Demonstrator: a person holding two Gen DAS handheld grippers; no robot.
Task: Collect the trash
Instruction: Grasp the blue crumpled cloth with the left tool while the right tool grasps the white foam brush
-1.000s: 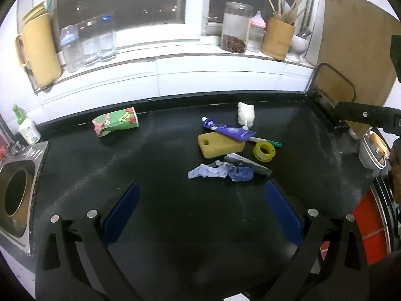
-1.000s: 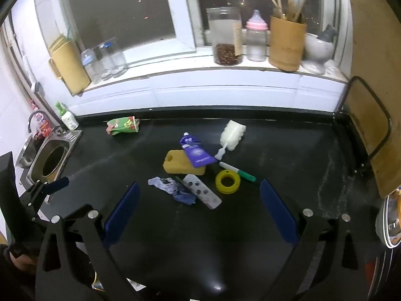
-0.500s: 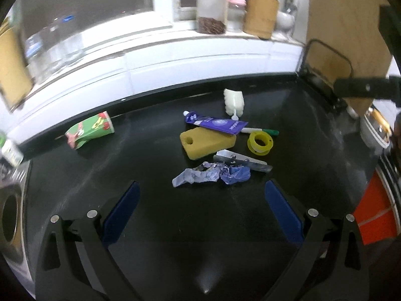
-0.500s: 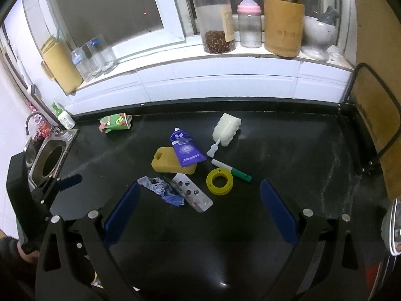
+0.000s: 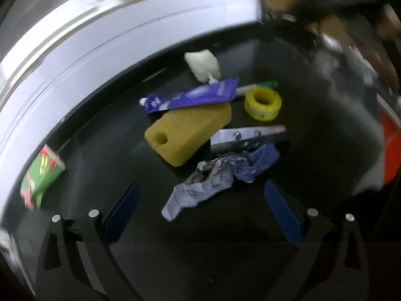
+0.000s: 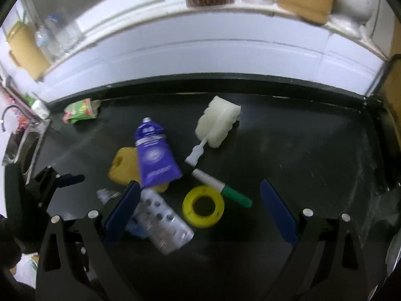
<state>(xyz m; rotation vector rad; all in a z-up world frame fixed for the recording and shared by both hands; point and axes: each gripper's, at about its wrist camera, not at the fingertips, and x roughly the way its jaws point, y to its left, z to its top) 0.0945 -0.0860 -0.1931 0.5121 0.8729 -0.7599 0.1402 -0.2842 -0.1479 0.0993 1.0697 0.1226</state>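
Note:
A crumpled blue-grey wrapper [image 5: 215,180] lies on the black counter [image 5: 100,155], just ahead of my open, empty left gripper [image 5: 200,208]. Behind it are an empty pill blister [image 5: 248,135], a yellow sponge [image 5: 188,133], a purple tube [image 5: 193,95], a yellow tape roll [image 5: 263,102], a green-capped marker [image 5: 258,86] and a white foam brush [image 5: 203,65]. A green juice carton [image 5: 40,175] lies far left. My right gripper [image 6: 198,210] is open and empty over the tape roll [image 6: 203,208], with the blister [image 6: 163,223] and tube [image 6: 154,155] at its left finger. The left gripper [image 6: 60,179] shows at the left there.
A sink [image 6: 22,148] sits at the counter's left end with a soap bottle [image 6: 37,105] beside it. The white windowsill [image 6: 225,10] holds a jar, a baby bottle and a utensil holder. A metal rack [image 6: 391,80] and wooden board stand at the right.
Both grippers have moved forward and down toward the pile. The wrapper now lies close in front of the left jaws and the tape roll between the right jaws. Both stay open.

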